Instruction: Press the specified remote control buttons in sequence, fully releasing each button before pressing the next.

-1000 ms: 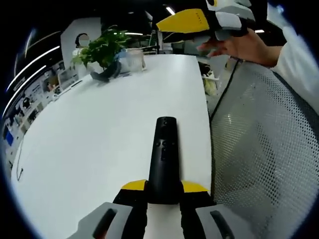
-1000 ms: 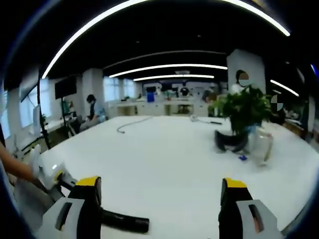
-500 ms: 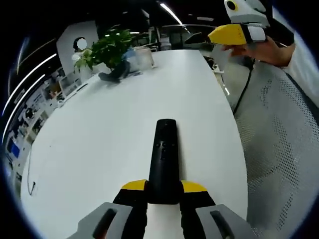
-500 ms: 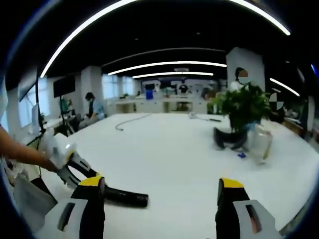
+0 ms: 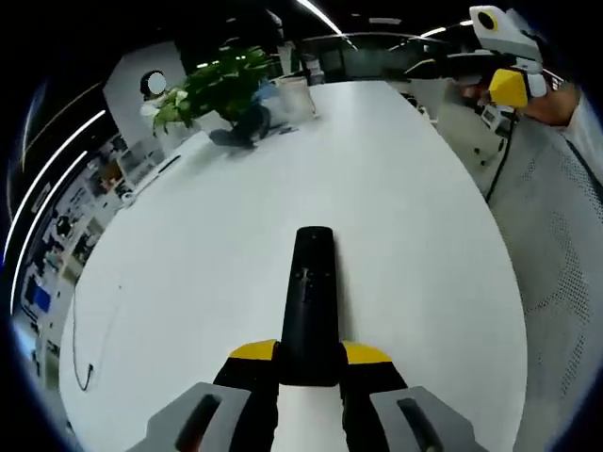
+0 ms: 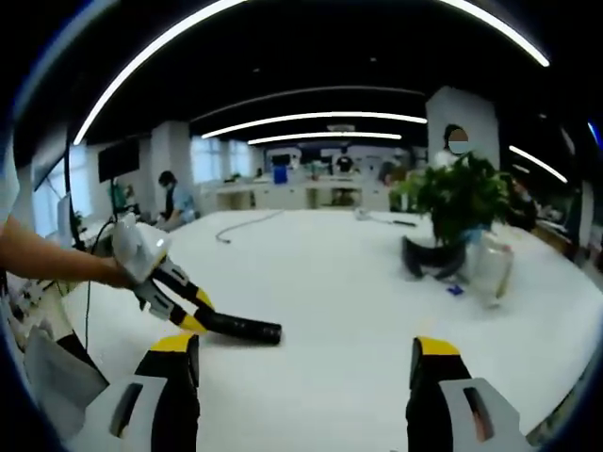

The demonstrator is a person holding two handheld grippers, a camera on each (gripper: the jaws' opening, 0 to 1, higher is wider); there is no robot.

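A long black remote control [image 5: 309,301] points away from me over the white table [image 5: 217,235], buttons facing up. My left gripper [image 5: 309,356] is shut on its near end, yellow fingertips on either side. From the right gripper view, that left gripper [image 6: 196,318] comes in from the left, held by a hand, with the remote [image 6: 241,328] sticking out low over the table. My right gripper [image 6: 300,367] is open, with nothing between its jaws; it also shows far off at the upper right of the left gripper view [image 5: 509,85], above the table's edge.
A potted plant [image 6: 460,205] and a clear jar [image 6: 492,273] stand at the table's far side, beside a dark object [image 6: 429,259]. A cable [image 5: 80,353] lies on the table at the left. A mesh chair back [image 5: 565,282] is at the right. People stand in the background.
The left gripper has carried the remote further over the table, away from the chair. In the right gripper view it has risen and moved inward. The right gripper stays open.
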